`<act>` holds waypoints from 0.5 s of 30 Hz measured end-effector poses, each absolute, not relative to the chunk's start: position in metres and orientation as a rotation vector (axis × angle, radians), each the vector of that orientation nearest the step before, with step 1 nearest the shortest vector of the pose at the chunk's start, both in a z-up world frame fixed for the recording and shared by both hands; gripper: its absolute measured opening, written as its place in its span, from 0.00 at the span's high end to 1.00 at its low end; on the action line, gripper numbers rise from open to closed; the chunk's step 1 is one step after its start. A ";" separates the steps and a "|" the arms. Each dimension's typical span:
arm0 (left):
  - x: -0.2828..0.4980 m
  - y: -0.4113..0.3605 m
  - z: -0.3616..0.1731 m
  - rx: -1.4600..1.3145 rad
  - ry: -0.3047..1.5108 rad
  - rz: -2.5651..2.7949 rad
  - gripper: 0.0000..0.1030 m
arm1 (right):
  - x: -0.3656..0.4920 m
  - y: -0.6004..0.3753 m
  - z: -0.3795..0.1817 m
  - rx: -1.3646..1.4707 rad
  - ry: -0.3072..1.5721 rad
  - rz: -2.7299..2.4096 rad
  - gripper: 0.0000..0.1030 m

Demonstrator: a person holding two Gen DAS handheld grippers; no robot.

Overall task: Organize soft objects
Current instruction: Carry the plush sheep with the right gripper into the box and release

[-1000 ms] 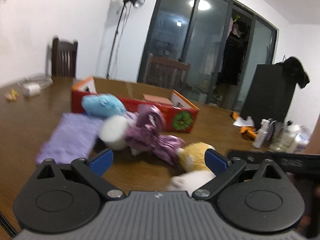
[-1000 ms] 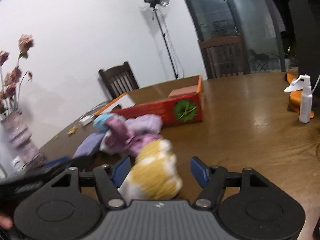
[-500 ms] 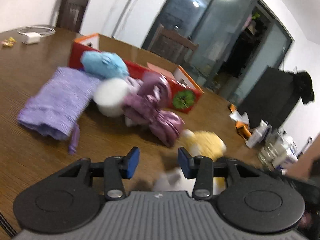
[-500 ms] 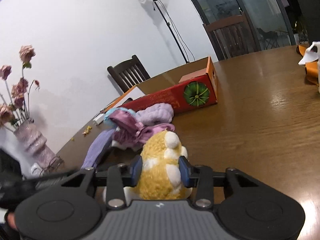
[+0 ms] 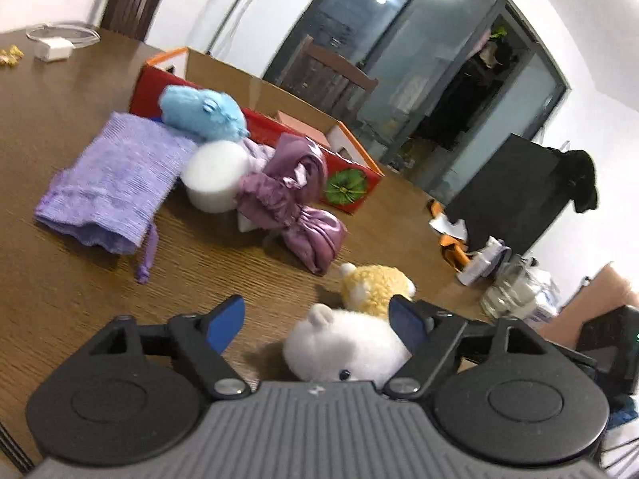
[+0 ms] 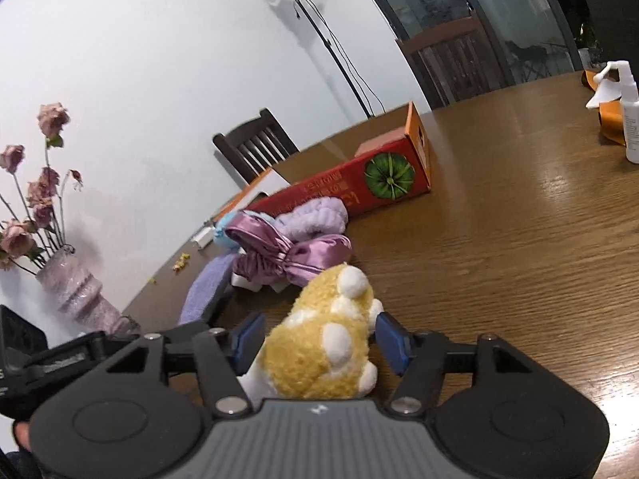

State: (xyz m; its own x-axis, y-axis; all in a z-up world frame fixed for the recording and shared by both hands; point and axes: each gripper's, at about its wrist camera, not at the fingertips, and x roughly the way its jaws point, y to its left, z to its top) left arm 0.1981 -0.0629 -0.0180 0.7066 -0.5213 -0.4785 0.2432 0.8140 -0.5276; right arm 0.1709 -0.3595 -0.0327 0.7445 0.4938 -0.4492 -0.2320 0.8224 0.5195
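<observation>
In the left wrist view my left gripper (image 5: 317, 317) has its jaws opening around a white plush toy (image 5: 343, 349) that lies on the wooden table (image 5: 80, 287); the left pad stands clear of it. Just beyond lies a yellow plush toy (image 5: 375, 287). The right wrist view shows that yellow plush toy (image 6: 327, 343) between the opening jaws of my right gripper (image 6: 319, 325), pads close at its sides. Farther back lie a purple satin bow (image 5: 295, 199), a white round pad (image 5: 215, 175), a blue plush (image 5: 203, 113), a purple knitted cloth (image 5: 116, 175) and a red open box (image 5: 347, 187).
A vase of dried roses (image 6: 76, 291) stands at the table's left edge. A spray bottle (image 6: 631, 119) and a cluster of jars and packets (image 5: 511, 287) sit to the right. A white charger (image 5: 54, 48) lies at the far corner. Chairs ring the table.
Both grippers narrowed half a second ago and have widened again. The right one squeezed the yellow plush, then eased off. The left view tilted down, and the white plush now sits between its jaws.
</observation>
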 end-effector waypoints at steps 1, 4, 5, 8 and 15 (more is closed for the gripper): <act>0.200 -0.064 -0.019 -0.452 0.668 -0.458 0.36 | 0.174 -0.358 -0.035 0.454 0.619 0.407 0.41; 0.207 -0.071 -0.025 -0.424 0.715 -0.484 0.59 | 0.182 -0.360 -0.041 0.496 0.646 0.441 0.52; 0.209 -0.072 -0.027 -0.439 0.719 -0.500 0.60 | 0.184 -0.358 -0.041 0.500 0.652 0.455 0.52; 0.214 -0.076 -0.025 -0.452 0.694 -0.494 0.61 | 0.189 -0.352 -0.036 0.462 0.648 0.450 0.55; 0.264 -0.074 0.016 -0.495 0.545 -0.511 0.62 | 0.230 -0.350 0.010 0.446 0.503 0.434 0.56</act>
